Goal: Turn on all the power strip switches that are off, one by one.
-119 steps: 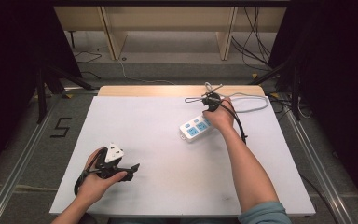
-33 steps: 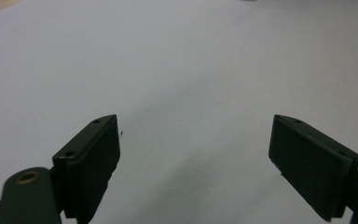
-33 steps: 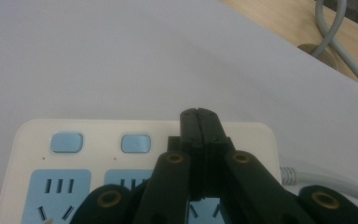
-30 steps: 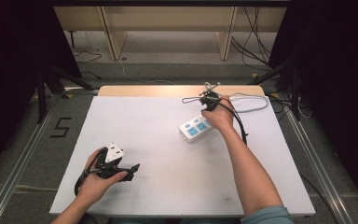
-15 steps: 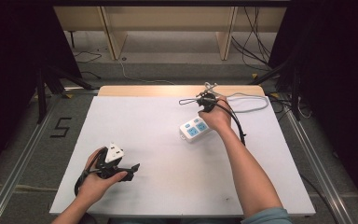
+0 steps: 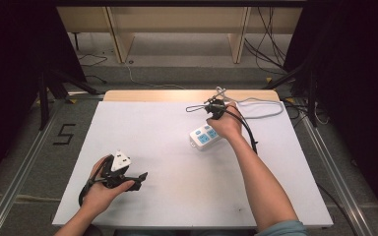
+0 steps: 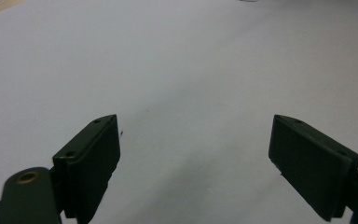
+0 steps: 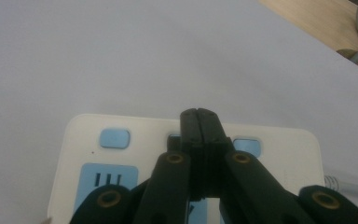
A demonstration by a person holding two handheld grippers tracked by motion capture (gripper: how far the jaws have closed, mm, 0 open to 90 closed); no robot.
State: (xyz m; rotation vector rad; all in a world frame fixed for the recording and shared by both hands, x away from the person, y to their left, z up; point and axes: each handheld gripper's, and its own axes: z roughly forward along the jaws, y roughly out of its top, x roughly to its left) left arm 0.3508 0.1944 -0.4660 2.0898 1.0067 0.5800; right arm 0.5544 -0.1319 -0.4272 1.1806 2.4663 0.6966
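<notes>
A white power strip (image 6: 203, 137) with blue sockets and blue switches (image 8: 114, 138) lies right of the table's middle. My right gripper (image 6: 211, 118) points down at it from behind. Its jaws are shut with nothing between them, and the right gripper's tips (image 8: 198, 113) sit over the middle switch of the power strip (image 8: 81, 135). Whether they press it I cannot tell. My left gripper (image 6: 139, 181) rests at the front left, far from the strip. In its own view the left gripper (image 7: 196, 154) is open over bare white table (image 7: 182, 56).
The strip's grey cord (image 6: 262, 104) loops over the back right corner, near the wooden back edge (image 6: 147, 95). A black cable (image 6: 246, 129) trails from the right gripper along the forearm. The table (image 6: 177, 196) is white.
My right hand has shifted slightly to the left above the power strip. The strip and my left gripper have stayed where they were.
</notes>
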